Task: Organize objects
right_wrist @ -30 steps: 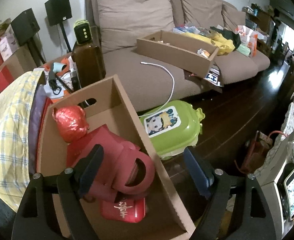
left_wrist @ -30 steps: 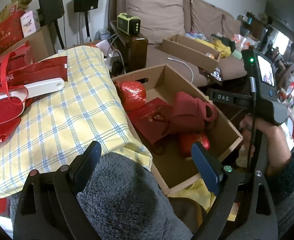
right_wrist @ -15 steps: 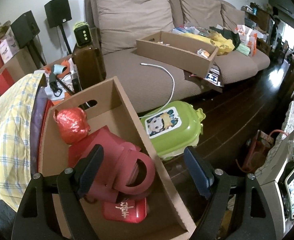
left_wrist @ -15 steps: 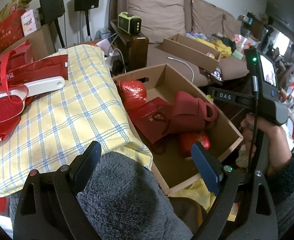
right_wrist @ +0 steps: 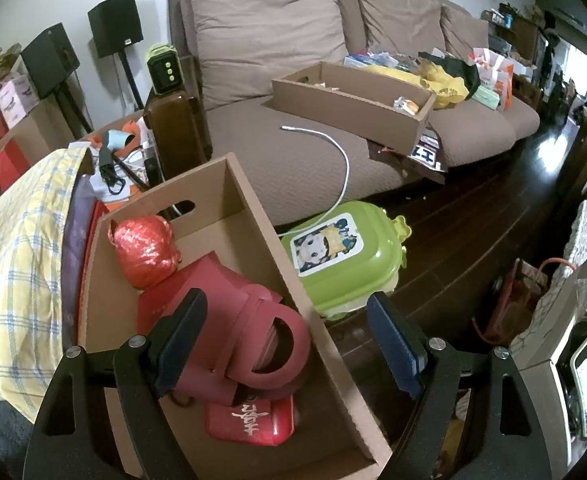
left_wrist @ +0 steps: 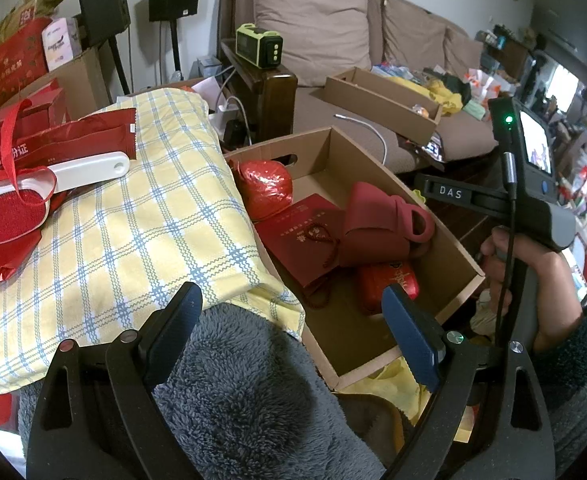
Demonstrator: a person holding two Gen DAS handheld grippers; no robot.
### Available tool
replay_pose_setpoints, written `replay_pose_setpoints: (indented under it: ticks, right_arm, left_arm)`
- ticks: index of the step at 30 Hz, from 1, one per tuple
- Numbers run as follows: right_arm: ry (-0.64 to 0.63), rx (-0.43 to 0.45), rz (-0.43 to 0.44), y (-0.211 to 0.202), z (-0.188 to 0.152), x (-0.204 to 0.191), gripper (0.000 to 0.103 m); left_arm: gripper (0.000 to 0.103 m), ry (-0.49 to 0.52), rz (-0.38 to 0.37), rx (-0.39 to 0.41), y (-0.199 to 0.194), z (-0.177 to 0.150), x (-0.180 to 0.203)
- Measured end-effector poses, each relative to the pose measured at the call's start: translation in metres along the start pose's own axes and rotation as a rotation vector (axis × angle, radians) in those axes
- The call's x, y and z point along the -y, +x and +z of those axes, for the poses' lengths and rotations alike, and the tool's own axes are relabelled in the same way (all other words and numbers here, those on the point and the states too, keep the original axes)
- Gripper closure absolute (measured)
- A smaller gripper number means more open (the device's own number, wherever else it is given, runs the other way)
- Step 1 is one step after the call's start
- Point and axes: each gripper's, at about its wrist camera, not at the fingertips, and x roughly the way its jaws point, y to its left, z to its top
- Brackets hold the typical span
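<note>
A brown cardboard box [left_wrist: 377, 160] [right_wrist: 253, 200] holds a crinkly red ball [left_wrist: 265, 186] [right_wrist: 145, 252], a red booklet [left_wrist: 301, 236], a dark red paper bag with round handles [left_wrist: 377, 228] [right_wrist: 253, 340] and a small red tin [left_wrist: 389, 284] [right_wrist: 249, 420]. My left gripper [left_wrist: 293, 328] is open and empty over a grey fleece blanket [left_wrist: 245, 392], left of the box. My right gripper [right_wrist: 289, 340] is open and empty above the box's near right corner; it shows in the left wrist view [left_wrist: 533, 216].
A yellow checked pillow [left_wrist: 113, 220] lies left of the box, with red bags [left_wrist: 21, 148] and a white brush [left_wrist: 73, 172] on it. A green plastic case [right_wrist: 345, 256] sits on the dark floor. A sofa [right_wrist: 301, 152] carries a second cardboard box [right_wrist: 353, 100].
The right gripper has drifted slightly forward and left over the box. The left gripper has barely moved. Both stay open and empty.
</note>
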Motion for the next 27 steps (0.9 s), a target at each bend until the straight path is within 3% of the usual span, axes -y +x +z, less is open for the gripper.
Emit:
replay_pose_setpoints:
  ticks: [27]
  right_arm:
    - [0.001,0.000,0.000,0.0012,-0.0007,0.0000,0.020]
  left_arm:
    - [0.013,-0.002,-0.003,-0.004,0.0028,-0.0008,-0.0011]
